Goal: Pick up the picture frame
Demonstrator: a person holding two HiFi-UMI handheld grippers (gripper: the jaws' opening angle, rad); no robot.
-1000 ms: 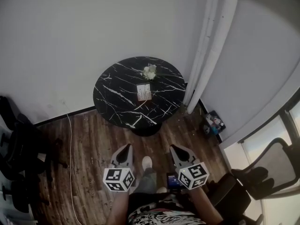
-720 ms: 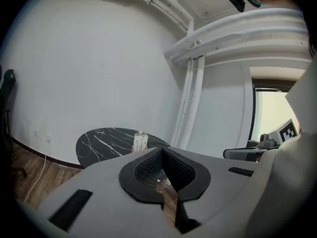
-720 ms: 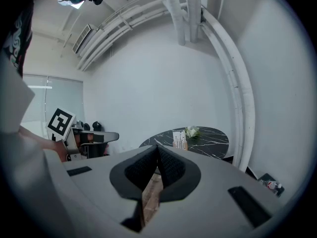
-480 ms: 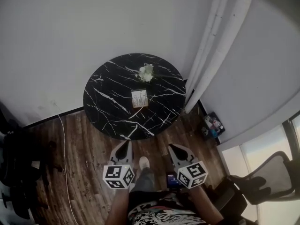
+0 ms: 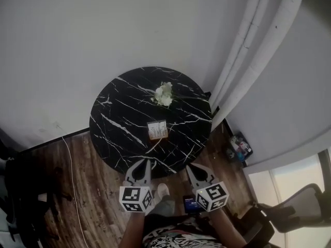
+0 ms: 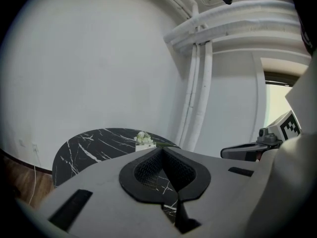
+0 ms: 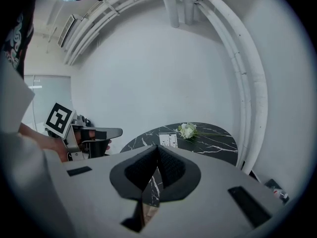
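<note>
In the middle of the round black table [image 5: 103, 133]: the little picture frame [image 5: 157, 130], near some white flowers [image 5: 164, 94]. At the table's near edge: left gripper [image 5: 143, 162] and right gripper [image 5: 192, 167], side by side, both shut tight, holding nothing.

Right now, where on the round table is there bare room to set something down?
The left half of the table, from rim to picture frame, is bare; so is the front right. Only the back middle, around the flowers, is taken.
</note>
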